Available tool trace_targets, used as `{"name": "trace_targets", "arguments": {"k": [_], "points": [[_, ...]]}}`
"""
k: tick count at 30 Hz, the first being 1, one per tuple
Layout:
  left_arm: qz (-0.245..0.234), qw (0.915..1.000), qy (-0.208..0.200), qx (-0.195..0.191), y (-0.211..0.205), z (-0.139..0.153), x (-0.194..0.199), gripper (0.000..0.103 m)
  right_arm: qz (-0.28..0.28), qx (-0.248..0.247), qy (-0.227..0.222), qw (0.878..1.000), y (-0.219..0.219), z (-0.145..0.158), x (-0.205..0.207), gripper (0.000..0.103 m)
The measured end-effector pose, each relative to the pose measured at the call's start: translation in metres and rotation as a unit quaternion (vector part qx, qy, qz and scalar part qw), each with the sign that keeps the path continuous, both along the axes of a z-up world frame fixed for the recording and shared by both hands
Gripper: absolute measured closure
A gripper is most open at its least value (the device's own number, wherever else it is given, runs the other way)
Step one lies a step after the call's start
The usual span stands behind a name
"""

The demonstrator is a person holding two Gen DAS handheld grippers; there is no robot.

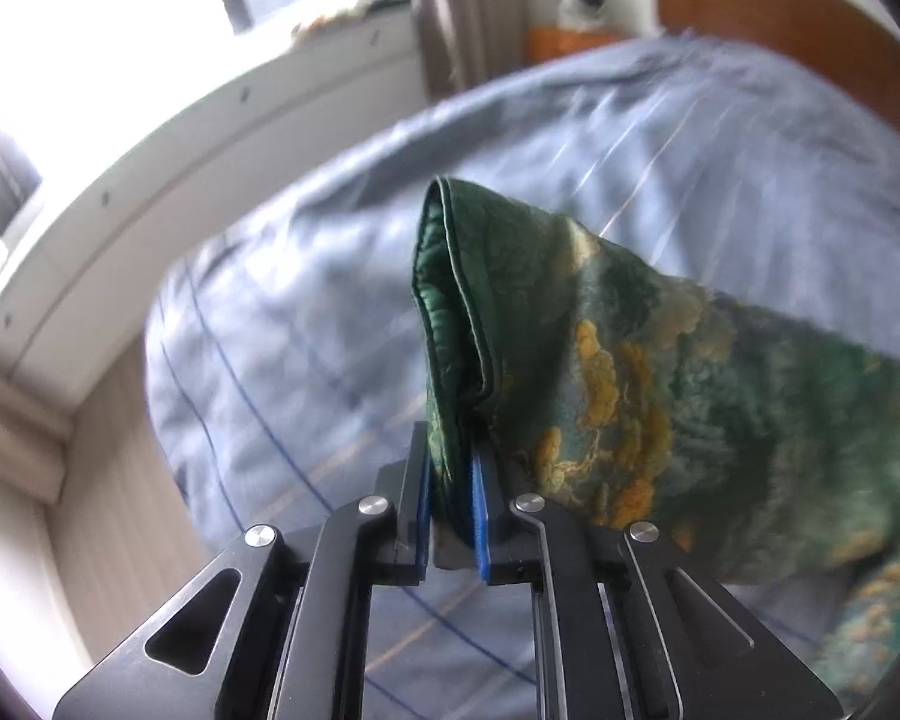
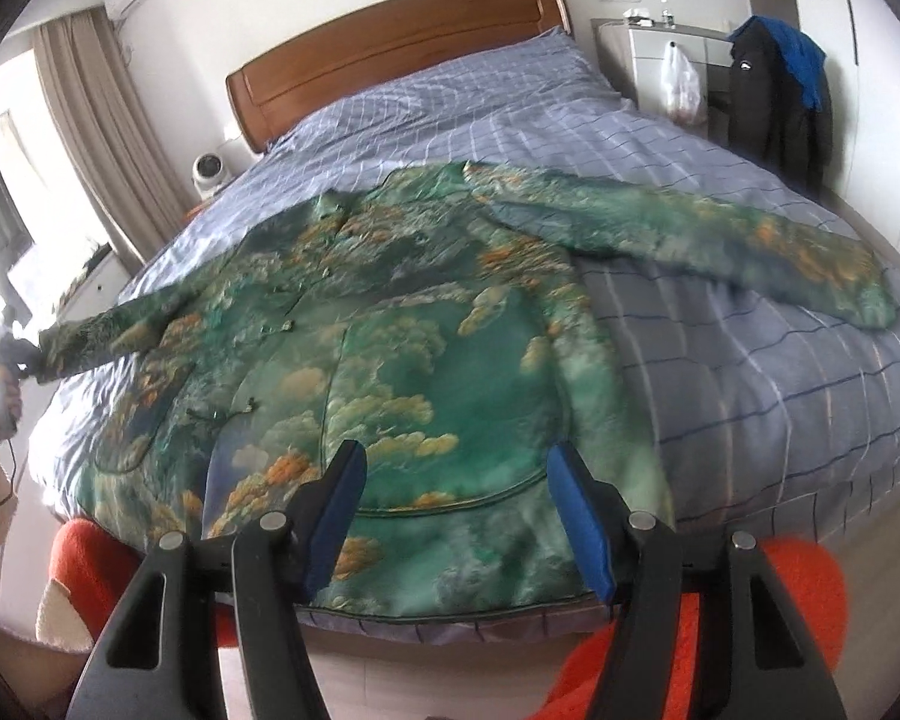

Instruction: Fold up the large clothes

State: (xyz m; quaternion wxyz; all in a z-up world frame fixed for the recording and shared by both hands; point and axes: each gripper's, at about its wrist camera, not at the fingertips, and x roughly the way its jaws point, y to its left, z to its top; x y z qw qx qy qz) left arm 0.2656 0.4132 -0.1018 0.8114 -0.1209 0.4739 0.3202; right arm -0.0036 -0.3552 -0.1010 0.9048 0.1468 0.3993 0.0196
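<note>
Left tool point(image 1: 450, 474) clenched on green cloud-print satin jacket point(image 2: 390, 324) sleeve cuff, right tool point(image 2: 456, 516) released; probably fold sleeve inward, keeping it taut.

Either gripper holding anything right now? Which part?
Left gripper is shut on the green jacket's sleeve cuff. Right gripper is open, holding nothing.

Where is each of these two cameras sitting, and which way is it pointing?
Left wrist: on the left gripper, looking across the bed toward the window; its fingers pinch the green garment's sleeve cuff.
Right wrist: on the open right gripper at the bed's foot, facing the headboard.
Shared: garment, bed.
</note>
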Motion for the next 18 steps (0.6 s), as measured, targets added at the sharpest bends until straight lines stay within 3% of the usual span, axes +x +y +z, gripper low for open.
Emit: {"name": "trace_targets", "arguments": {"k": [3, 8, 11, 13, 15, 18], "points": [[0.027, 0.9991, 0.016, -0.030, 0.012, -0.041, -0.001, 0.094, 0.004, -0.007, 0.010, 1.000, 0.005, 0.001, 0.001, 0.041], [0.025, 0.9993, 0.026, -0.013, 0.007, -0.061, 0.014, 0.092, -0.004, -0.027, 0.022, 0.999, 0.002, 0.001, 0.000, 0.041], [0.022, 0.9992, 0.031, 0.014, -0.002, -0.046, 0.003, 0.072, -0.021, -0.021, 0.029, 0.999, -0.008, -0.003, 0.001, 0.041], [0.013, 0.9994, 0.018, 0.026, -0.008, -0.031, -0.020, 0.041, -0.034, -0.013, 0.034, 0.999, -0.015, -0.008, 0.001, 0.041], [-0.008, 0.9996, -0.016, 0.024, -0.019, -0.010, -0.042, 0.022, -0.044, -0.013, 0.037, 0.998, -0.020, -0.011, 0.002, 0.040], [-0.069, 0.9960, -0.056, -0.002, -0.049, 0.013, -0.065, 0.015, -0.054, -0.018, 0.039, 0.998, -0.028, -0.016, 0.006, 0.034]]}}
